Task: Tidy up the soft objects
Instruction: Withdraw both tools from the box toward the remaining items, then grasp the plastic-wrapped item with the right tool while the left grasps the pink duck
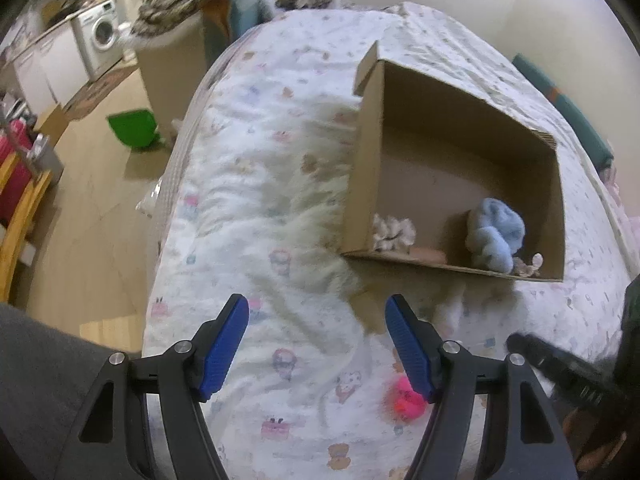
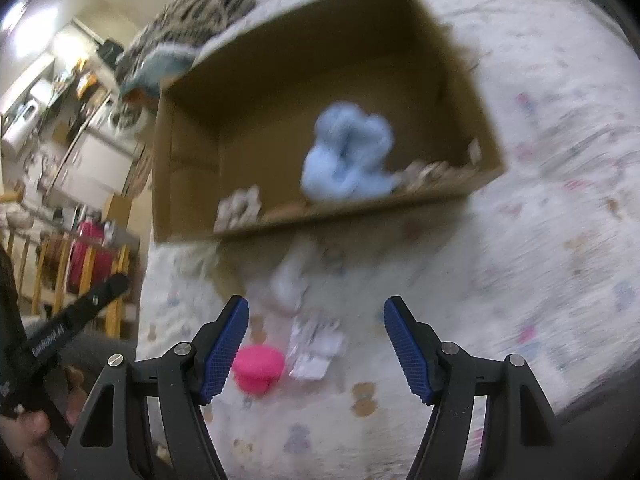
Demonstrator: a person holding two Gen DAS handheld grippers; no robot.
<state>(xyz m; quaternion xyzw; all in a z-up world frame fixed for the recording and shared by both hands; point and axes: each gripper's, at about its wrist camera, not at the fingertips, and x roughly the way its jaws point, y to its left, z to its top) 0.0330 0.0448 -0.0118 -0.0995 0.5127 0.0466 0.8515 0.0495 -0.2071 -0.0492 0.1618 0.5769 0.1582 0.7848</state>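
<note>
While the left gripper (image 1: 316,344) hangs over the bed (image 1: 256,184) near its front edge, its jaws stand wide apart with nothing between them. A pink soft object (image 1: 406,400) lies just beside the right blue pad. Further back, the cardboard box (image 1: 364,184) holds a light blue plush (image 1: 492,236) and a small whitish item (image 1: 392,232) along its near wall.

From the right wrist, blurred, the right gripper (image 2: 316,344) also gapes empty; the pink object (image 2: 258,368) sits by its left pad, a white packet (image 2: 314,348) beside it.
</note>
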